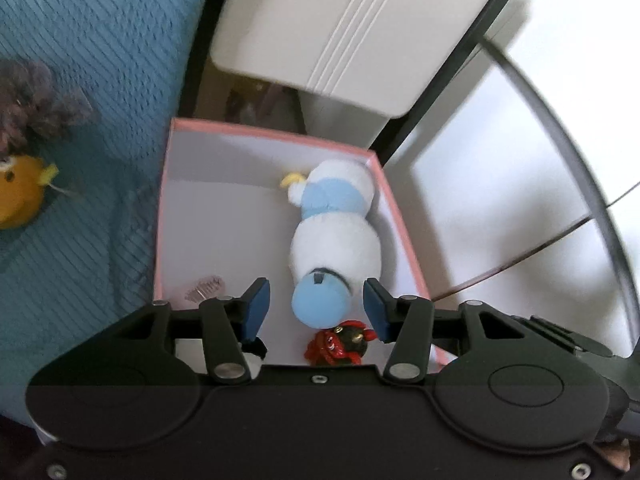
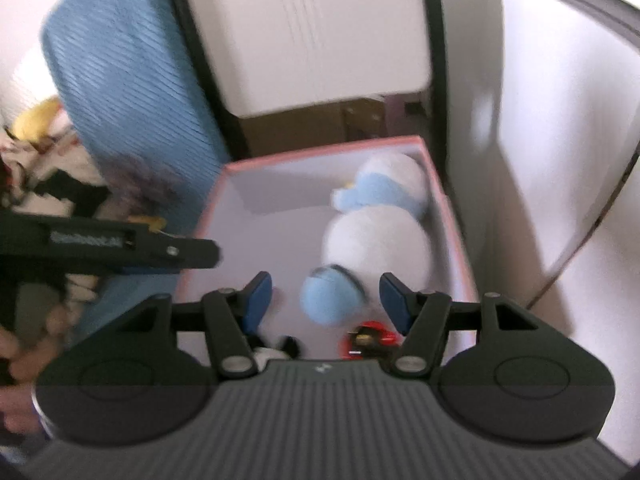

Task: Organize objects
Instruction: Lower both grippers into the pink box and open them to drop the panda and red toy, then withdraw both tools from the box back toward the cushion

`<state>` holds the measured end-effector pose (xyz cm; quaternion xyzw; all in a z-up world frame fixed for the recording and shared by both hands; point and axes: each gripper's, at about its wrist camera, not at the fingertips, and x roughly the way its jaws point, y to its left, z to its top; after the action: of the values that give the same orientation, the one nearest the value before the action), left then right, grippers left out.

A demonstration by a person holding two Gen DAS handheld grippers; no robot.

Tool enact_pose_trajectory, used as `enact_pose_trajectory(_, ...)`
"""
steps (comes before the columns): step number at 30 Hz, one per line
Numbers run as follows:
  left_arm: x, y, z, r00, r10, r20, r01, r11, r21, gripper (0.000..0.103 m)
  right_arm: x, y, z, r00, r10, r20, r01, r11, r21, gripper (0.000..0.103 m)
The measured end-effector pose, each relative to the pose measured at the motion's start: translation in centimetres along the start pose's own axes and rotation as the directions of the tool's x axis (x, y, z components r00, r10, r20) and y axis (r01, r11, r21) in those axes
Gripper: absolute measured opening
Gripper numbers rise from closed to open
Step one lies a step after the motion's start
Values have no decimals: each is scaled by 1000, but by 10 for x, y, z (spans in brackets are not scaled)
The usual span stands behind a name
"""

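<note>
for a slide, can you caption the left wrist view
Open left claw above a pink box holding a white-and-blue plush and a red toy.

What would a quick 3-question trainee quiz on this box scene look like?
1. True or false: the white and light blue plush toy lies inside the pink-rimmed box.
2. Which small item sits at the box's near end beside the plush's blue end? A) red and black figurine B) green ball C) metal spoon
3. Fill in: the left tool and the right tool each hold ____ between their blue pads.

Key: 1 true. 2 A, the red and black figurine. 3 nothing; both stand open above the box.
</note>
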<state>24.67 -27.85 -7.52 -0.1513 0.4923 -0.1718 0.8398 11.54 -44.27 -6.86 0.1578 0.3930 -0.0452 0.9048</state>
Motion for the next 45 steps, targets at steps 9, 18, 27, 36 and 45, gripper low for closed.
enact_pose_trajectory(9, -104, 14, -6, 985, -50, 165, 47, 999, 18, 51, -52, 68, 1, 991, 92, 101, -89, 996, -29, 63)
enact_pose_trajectory(18, -193, 43, -33, 953, -45, 299, 38, 999, 30, 59, -88, 128, -9, 979, 130, 158, -116, 989, -93, 63)
enact_pose_trajectory(27, -252, 73, -73, 930, -5, 367, -1, 1000, 17, 62, -112, 181, -37, 970, 158, 183, -130, 979, -156, 63)
enact_pose_trajectory(36, -285, 90, -119, 915, 53, 400, -64, 998, 14, 66, -130, 209, -71, 968, 182, 175, -150, 972, -178, 63)
enact_pose_trajectory(45, -312, 100, -153, 876, 98, 472, -97, 995, -26, 92, -141, 222, -88, 962, 191, 194, -150, 966, -210, 73)
